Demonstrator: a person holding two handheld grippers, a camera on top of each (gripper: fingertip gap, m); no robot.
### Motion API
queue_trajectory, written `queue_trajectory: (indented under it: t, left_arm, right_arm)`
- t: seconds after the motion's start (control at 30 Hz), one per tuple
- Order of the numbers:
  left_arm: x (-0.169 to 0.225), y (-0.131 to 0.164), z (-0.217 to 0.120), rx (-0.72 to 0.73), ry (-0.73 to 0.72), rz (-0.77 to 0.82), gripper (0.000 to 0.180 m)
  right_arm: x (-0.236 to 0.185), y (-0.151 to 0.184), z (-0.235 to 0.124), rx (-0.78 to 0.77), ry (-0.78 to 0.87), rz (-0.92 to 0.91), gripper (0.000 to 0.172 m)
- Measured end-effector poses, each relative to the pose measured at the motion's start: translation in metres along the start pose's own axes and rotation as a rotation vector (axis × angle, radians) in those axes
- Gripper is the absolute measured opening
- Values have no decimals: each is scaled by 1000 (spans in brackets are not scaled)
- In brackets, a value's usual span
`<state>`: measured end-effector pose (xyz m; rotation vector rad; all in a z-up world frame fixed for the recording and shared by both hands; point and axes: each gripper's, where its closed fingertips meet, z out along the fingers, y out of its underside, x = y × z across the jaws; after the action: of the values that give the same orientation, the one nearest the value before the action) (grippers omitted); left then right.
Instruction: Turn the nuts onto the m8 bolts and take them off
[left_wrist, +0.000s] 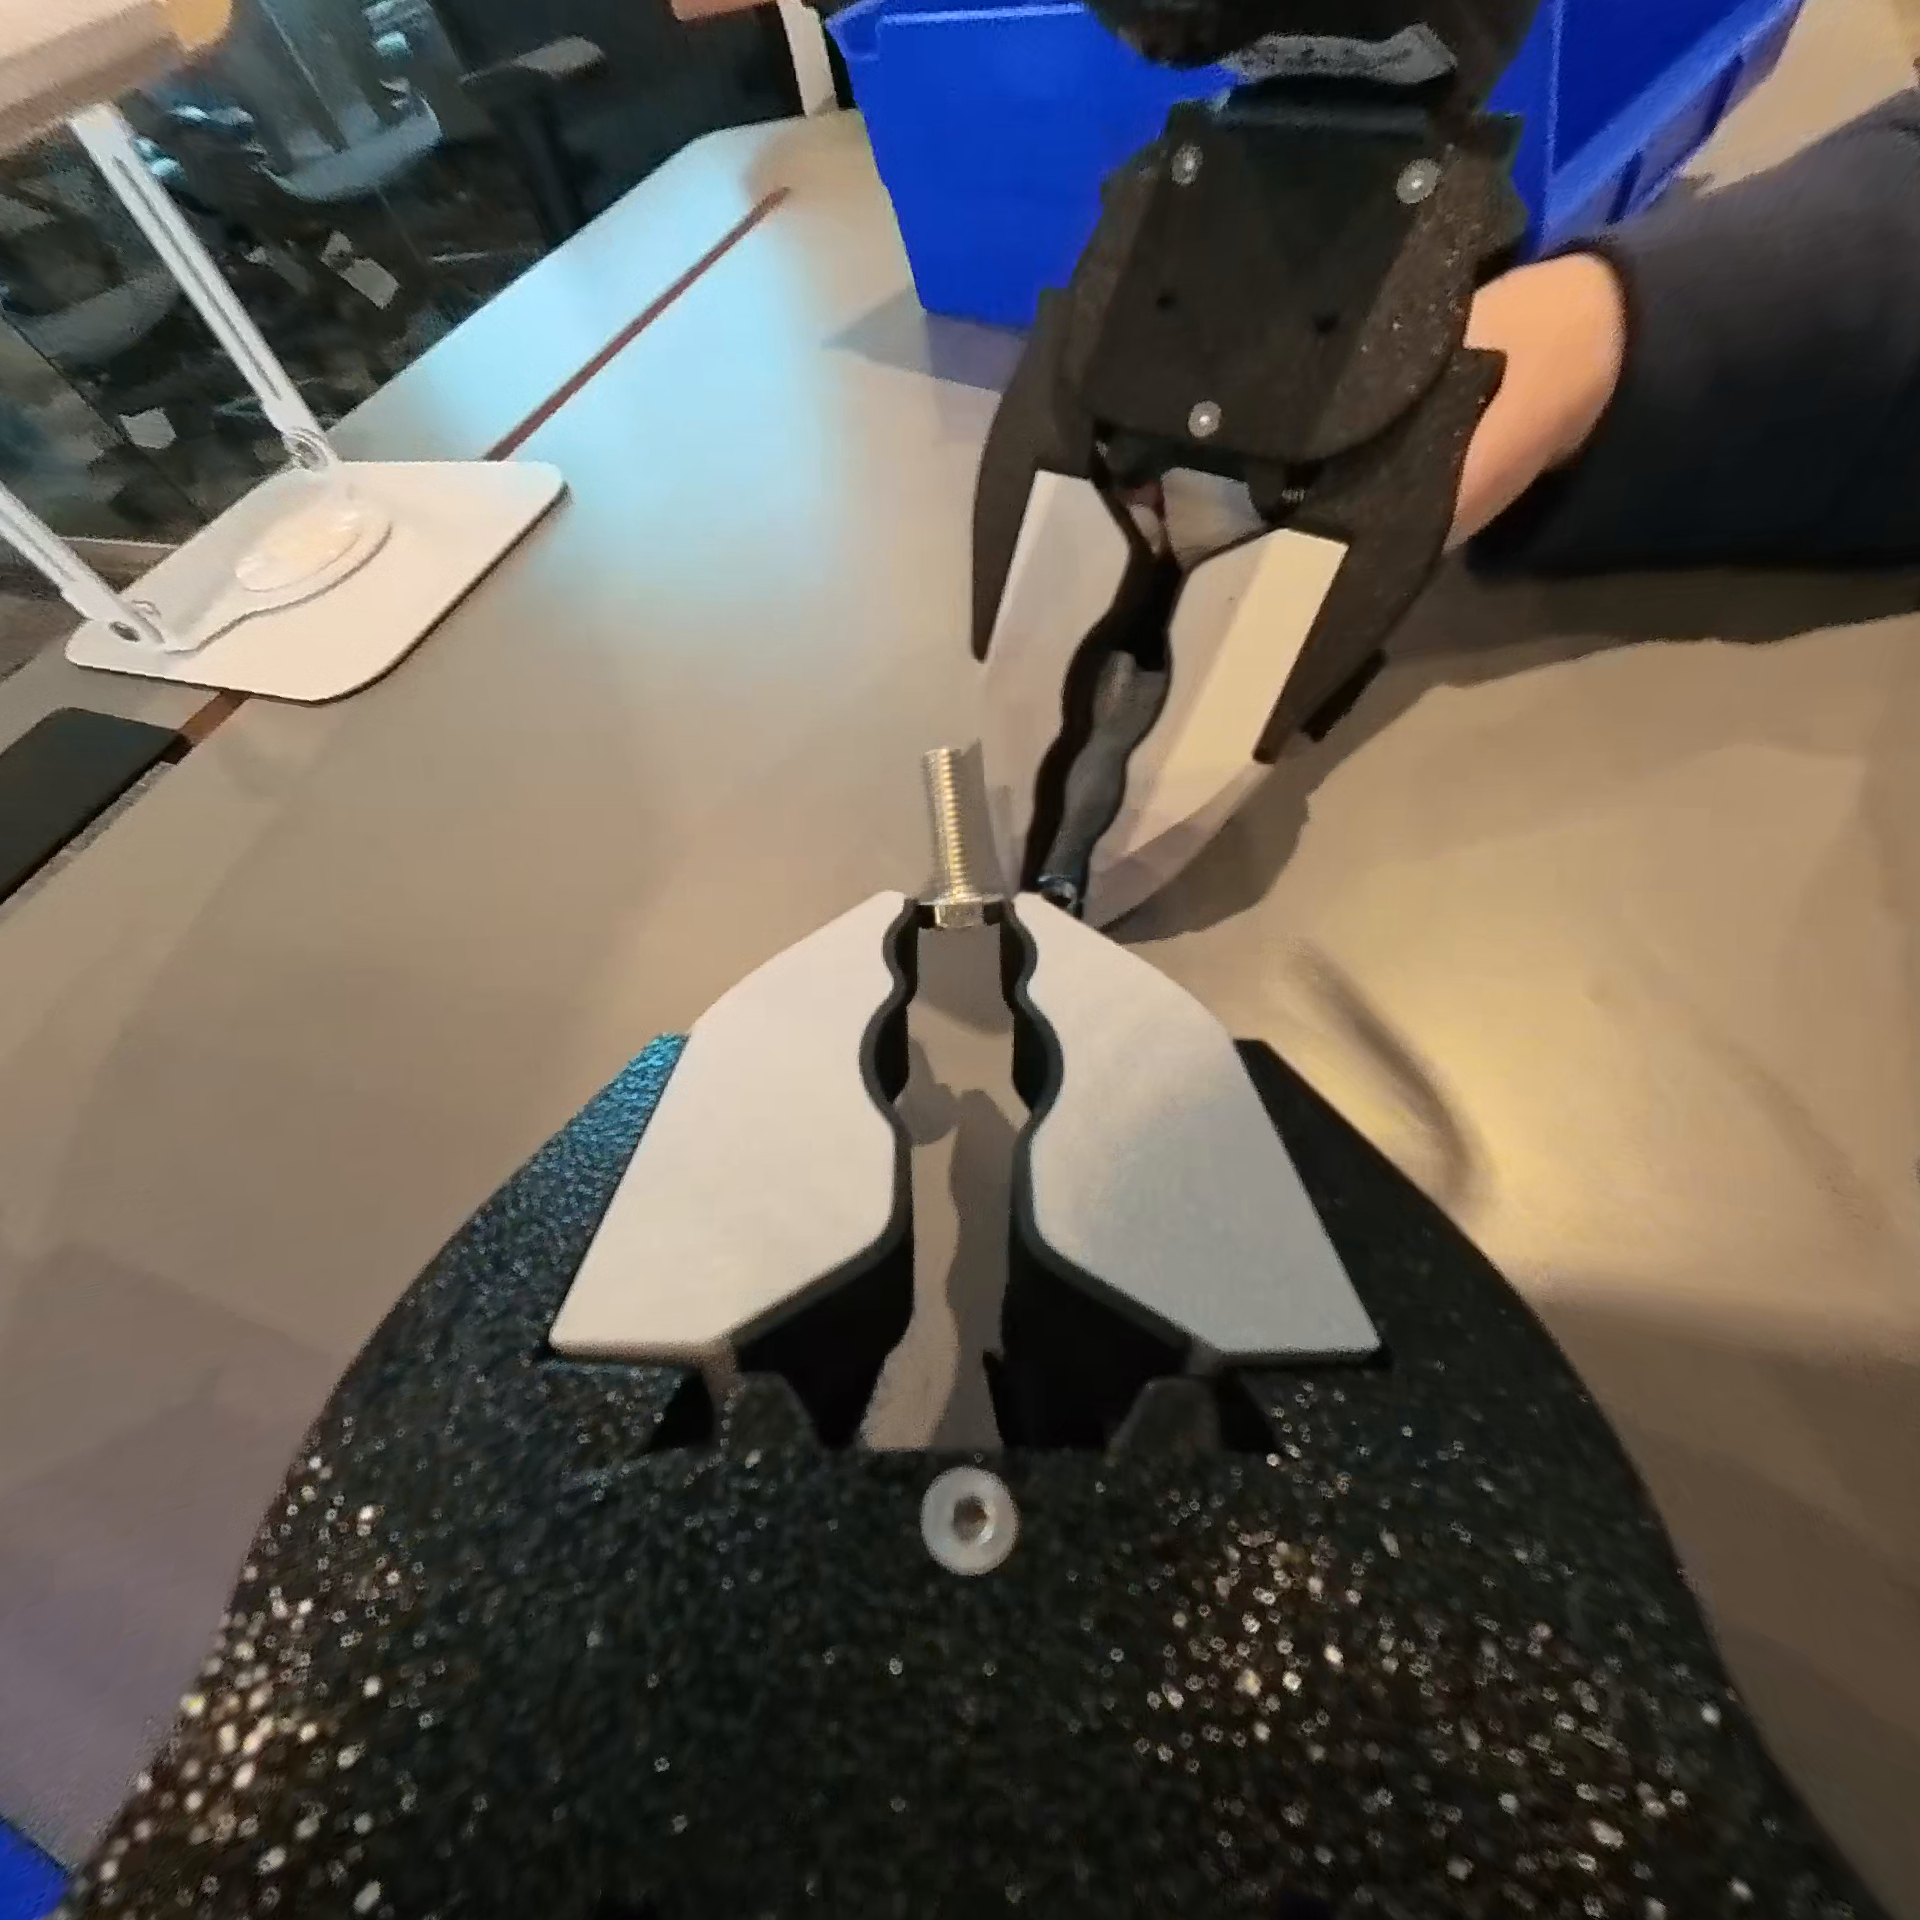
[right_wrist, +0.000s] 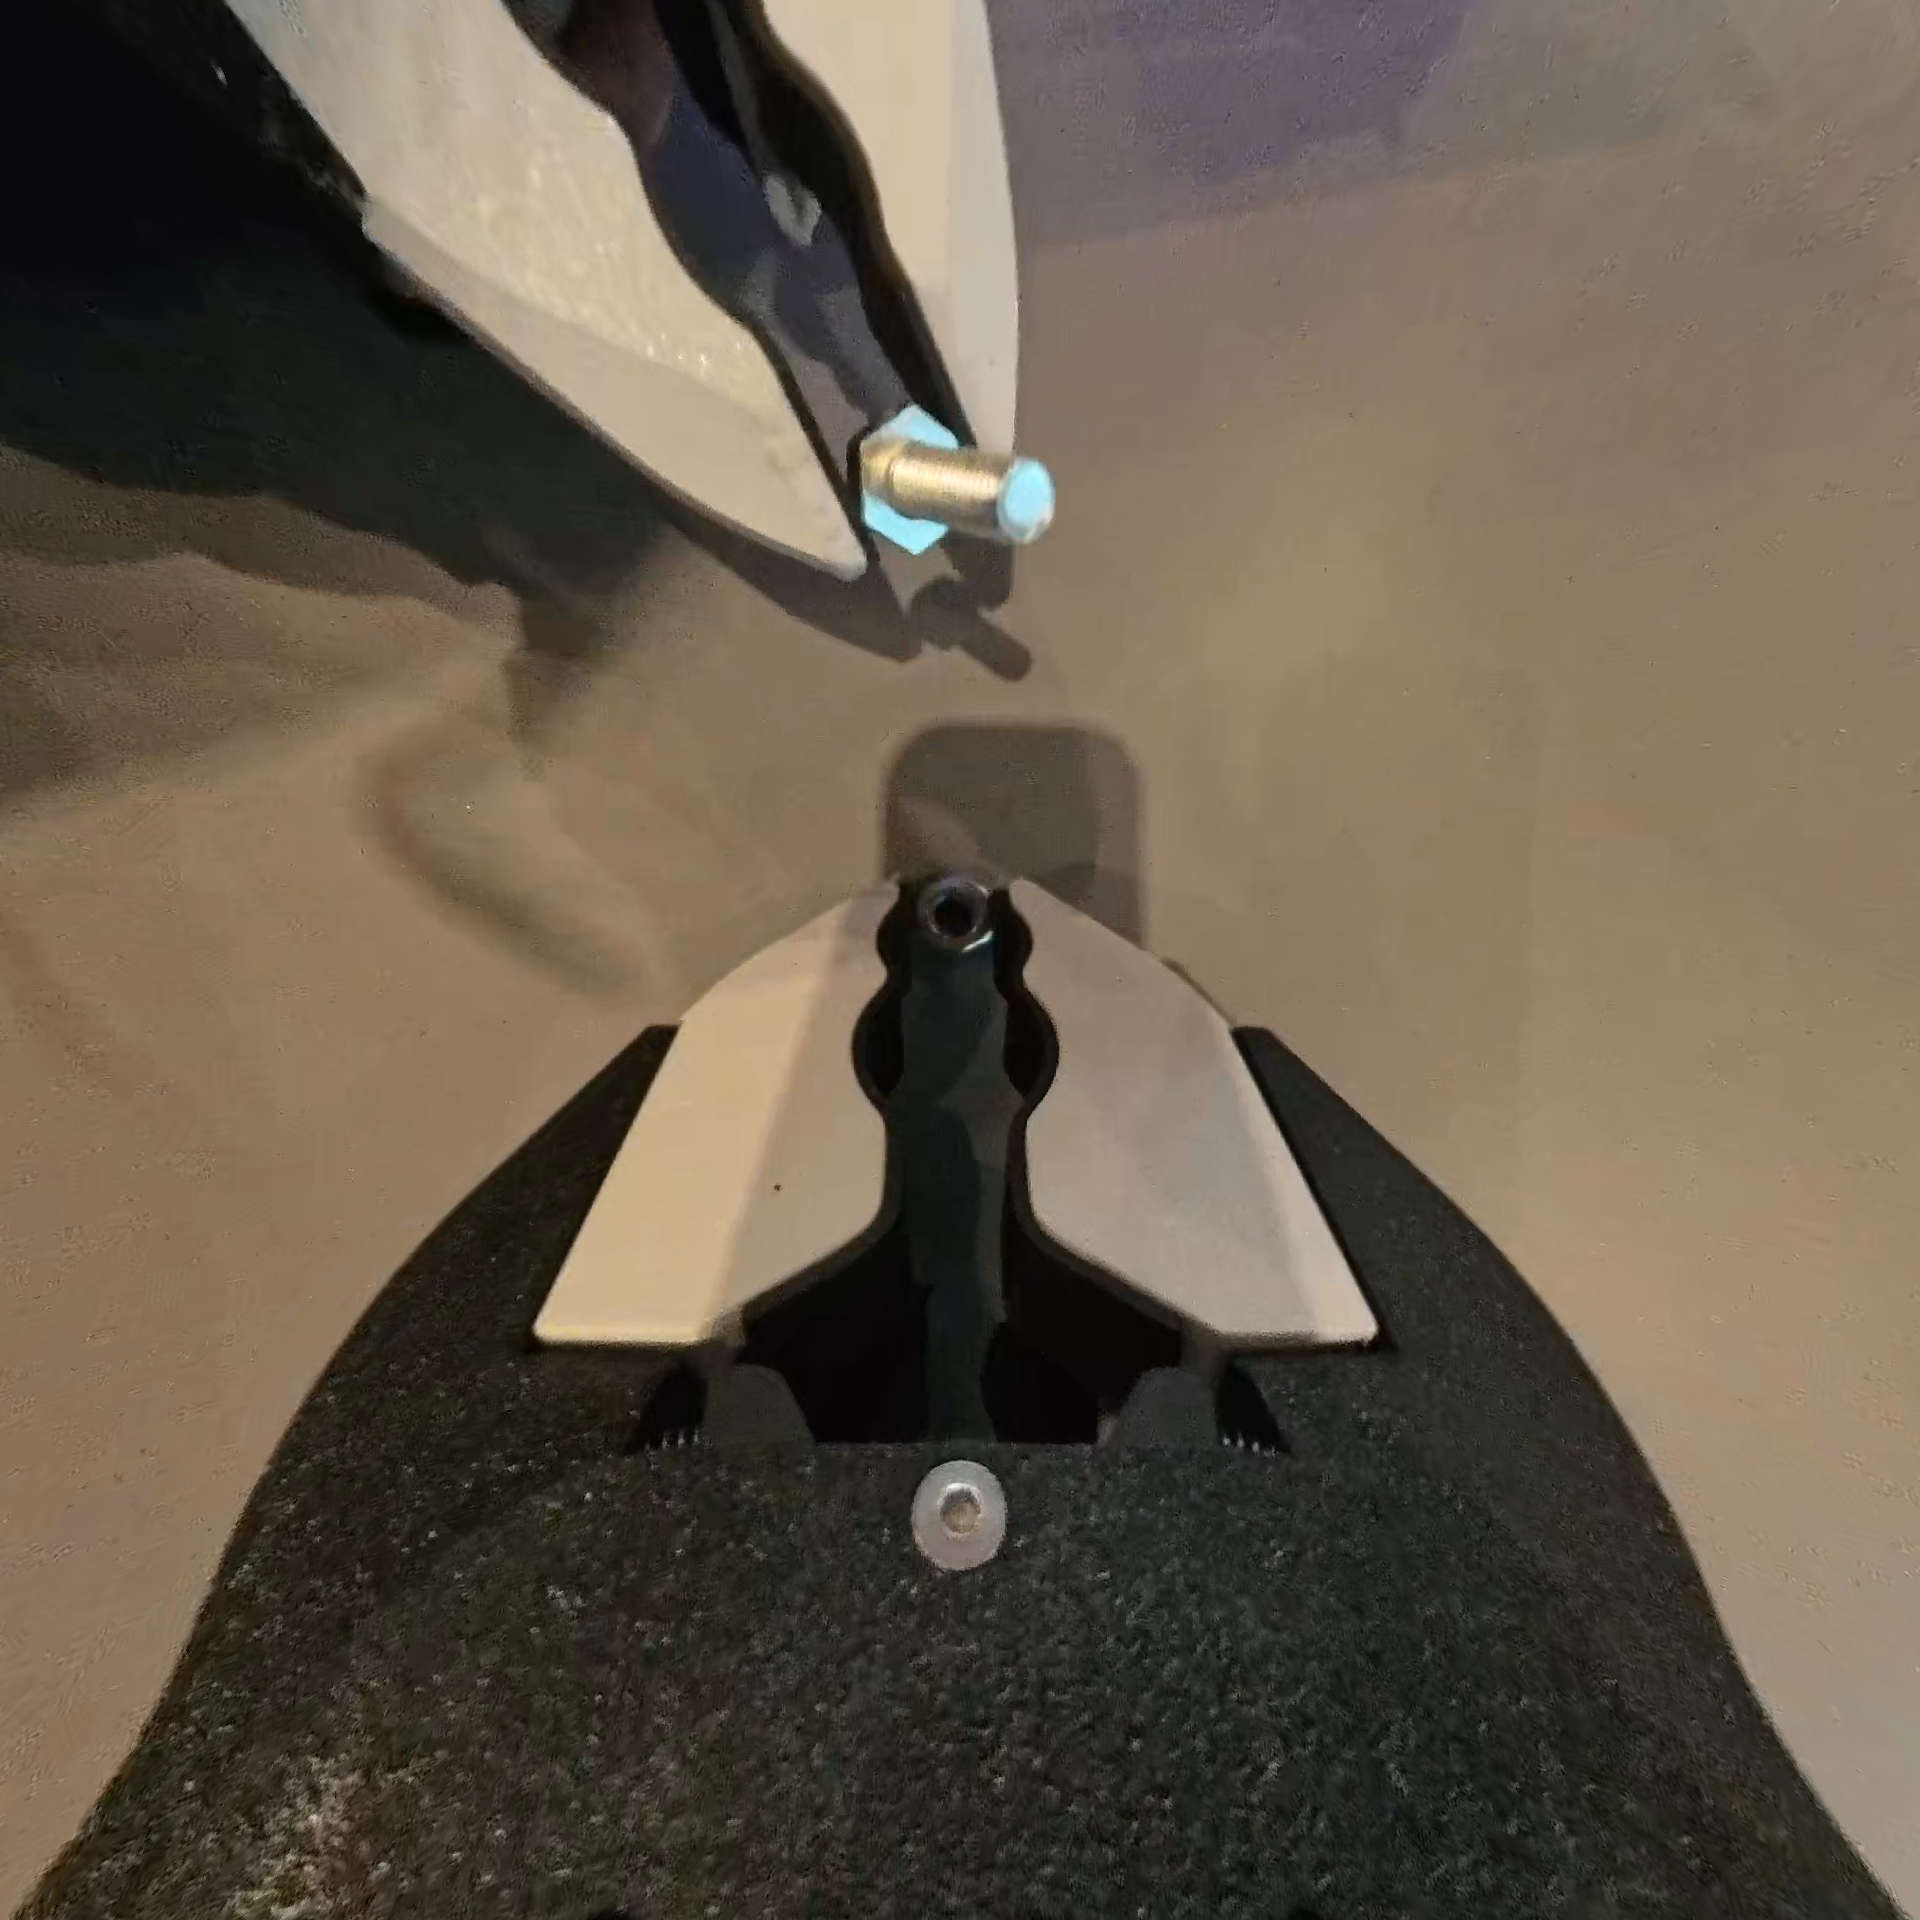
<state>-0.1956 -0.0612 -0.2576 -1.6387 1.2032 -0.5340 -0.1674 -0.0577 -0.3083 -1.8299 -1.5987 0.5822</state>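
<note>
My left gripper (left_wrist: 961, 914) is shut on the hex head of a silver bolt (left_wrist: 951, 821). The threaded shank sticks out past the fingertips, above the tan table (left_wrist: 520, 935). My right gripper (right_wrist: 951, 904) is shut on a small dark nut (right_wrist: 951, 920) at its fingertips, with the hole facing the camera. In the left wrist view the right gripper (left_wrist: 1070, 894) comes down from the upper right, its tips just right of the bolt's head. In the right wrist view the left gripper (right_wrist: 904, 499) shows at the top with the bolt (right_wrist: 956, 483), apart from the nut.
Blue bins (left_wrist: 987, 156) stand at the back of the table. A white lamp base (left_wrist: 343, 561) sits at the left. A person's hand (left_wrist: 1538, 384) holds the right gripper at the right.
</note>
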Motion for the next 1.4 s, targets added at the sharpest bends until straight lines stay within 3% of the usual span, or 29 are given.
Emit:
queue_trajectory:
  t: [0.17,0.27,0.33,0.4,0.5,0.57,0.67,0.77,0.9,0.97,1.07,1.17,1.27,1.4]
  left_arm:
    - [0,-7,-3,50,-10,4,14]
    - [1,-8,-2,65,3,-13,14]
    - [2,-8,-1,73,17,-26,14]
    - [5,-9,0,77,27,-25,14]
    - [12,-13,3,81,46,-2,14]
    - [19,-18,7,86,68,13,14]
    - [31,-28,15,87,99,47,14]
    - [41,-37,22,86,118,94,14]
    - [52,-51,28,111,140,113,14]
    - [56,-56,31,122,148,124,14]
    - [61,-62,31,141,160,142,14]
    - [68,-73,31,181,184,149,14]
    - [79,-84,32,218,222,176,14]
    - [94,-90,34,230,267,224,14]
  right_arm:
    - [0,-16,-33,51,105,-25,14]
    - [-8,-40,-95,155,238,-34,14]
    - [-1,-39,-155,187,416,-44,14]
    - [15,-12,-217,150,597,14,14]
    - [37,79,-274,-68,696,180,13]
    - [42,136,-278,-198,614,238,13]
    - [31,182,-254,-311,377,260,14]
    - [21,202,-236,-394,232,240,15]
    - [18,219,-227,-453,165,234,15]
    - [25,224,-229,-462,219,239,39]
    - [29,192,-252,-337,323,311,42]
    - [22,109,-261,-69,442,182,35]
    - [-14,27,-221,123,320,-22,24]
    - [-46,-13,-170,190,140,-131,24]
